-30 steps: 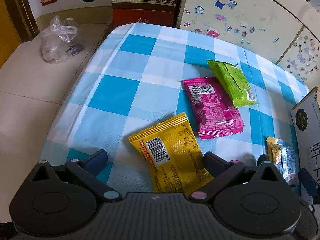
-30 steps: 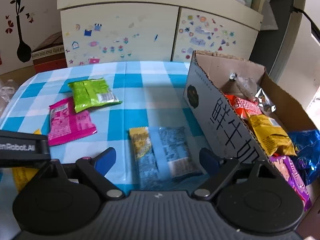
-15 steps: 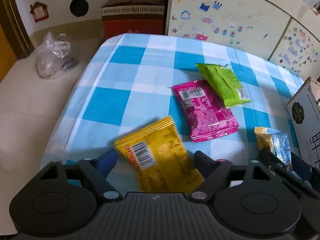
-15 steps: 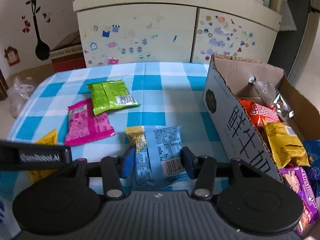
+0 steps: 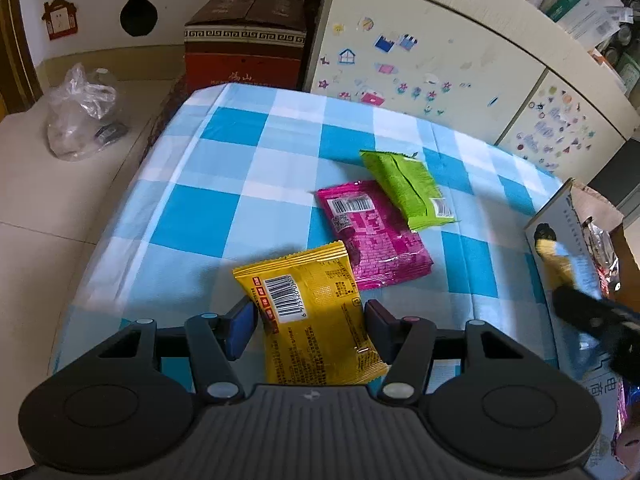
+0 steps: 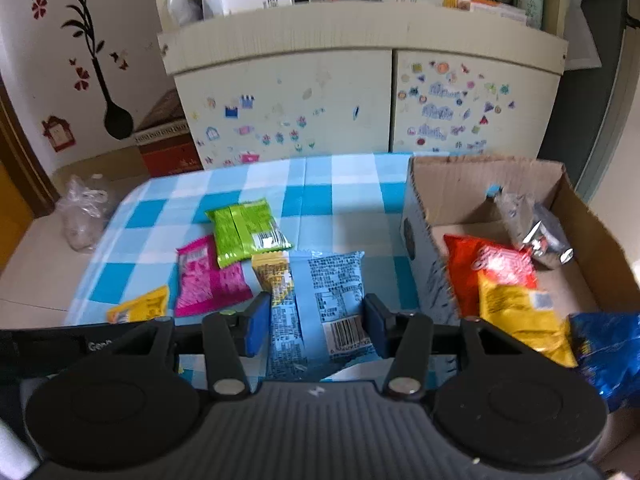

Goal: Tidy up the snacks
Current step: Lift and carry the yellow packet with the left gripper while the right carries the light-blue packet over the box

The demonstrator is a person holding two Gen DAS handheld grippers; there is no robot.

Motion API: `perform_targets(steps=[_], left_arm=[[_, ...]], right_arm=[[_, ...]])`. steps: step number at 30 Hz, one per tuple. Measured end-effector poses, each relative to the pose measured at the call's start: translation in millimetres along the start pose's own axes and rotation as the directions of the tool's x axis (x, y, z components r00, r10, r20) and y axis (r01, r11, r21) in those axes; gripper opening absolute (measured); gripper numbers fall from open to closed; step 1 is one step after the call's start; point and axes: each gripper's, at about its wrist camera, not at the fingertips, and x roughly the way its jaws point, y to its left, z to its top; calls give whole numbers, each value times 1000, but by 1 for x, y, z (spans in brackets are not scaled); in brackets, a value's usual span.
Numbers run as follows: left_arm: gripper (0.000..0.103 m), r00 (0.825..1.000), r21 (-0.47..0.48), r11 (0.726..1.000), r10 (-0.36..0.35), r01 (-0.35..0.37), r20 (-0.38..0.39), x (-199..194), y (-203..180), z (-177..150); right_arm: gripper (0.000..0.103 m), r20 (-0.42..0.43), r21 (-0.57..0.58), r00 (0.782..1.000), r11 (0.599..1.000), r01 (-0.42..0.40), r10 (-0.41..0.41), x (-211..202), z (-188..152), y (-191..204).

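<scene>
Gripping a yellow foil snack packet (image 5: 316,312) between blue-padded jaws that have just been closing, the left gripper (image 5: 306,322) pinches the wrapper by its two long edges, barcode side up, above a blue-and-white checked tablecloth (image 5: 208,184). Beside it, the right gripper (image 6: 312,326) clamps a pale blue snack packet with a yellow end strip (image 6: 316,300); its jaws too have just closed in and now sit narrowed against the packet's sides, the wrapper standing tilted off the cloth.

Lying flat on the cloth just beyond the yellow packet is a magenta snack packet (image 5: 372,236), and a lime-green snack packet (image 5: 408,188) overlaps its far corner. To the right stands an open brown cardboard box (image 6: 596,236), touching the table's right side; inside it lie a red packet (image 6: 488,264), a yellow packet (image 6: 520,316), a silver foil packet (image 6: 540,228) and, at the near edge, a dark blue packet (image 6: 604,352). Behind the table rises a cream cupboard covered in small stickers (image 6: 296,112), and a crumpled clear plastic bag (image 5: 80,112) rests on the pale floor to the left.
</scene>
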Motion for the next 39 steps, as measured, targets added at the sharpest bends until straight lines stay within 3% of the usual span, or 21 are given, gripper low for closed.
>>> perform_targets(steps=[4, 12, 23, 27, 34, 39], left_arm=[[64, 1000, -16, 1000, -5, 5, 9, -7, -1, 2], [64, 998, 16, 1000, -26, 26, 62, -27, -15, 8], [64, 982, 129, 990, -80, 59, 170, -55, -52, 13], [64, 979, 153, 985, -106, 79, 175, -57, -60, 9], [64, 977, 77, 987, -153, 143, 146, -57, -74, -3], [64, 972, 77, 979, -198, 189, 124, -59, -102, -5]], right_arm=[[50, -4, -2, 1000, 1000, -19, 19, -13, -1, -12], [50, 9, 117, 999, 992, -54, 53, -12, 5, -27], [50, 86, 173, 996, 985, -5, -10, -28, 23, -52], [50, 109, 191, 994, 982, -7, -14, -37, 29, -65], [50, 133, 242, 991, 969, -42, 10, -53, 39, -93], [50, 169, 286, 985, 956, -65, 16, -69, 45, -122]])
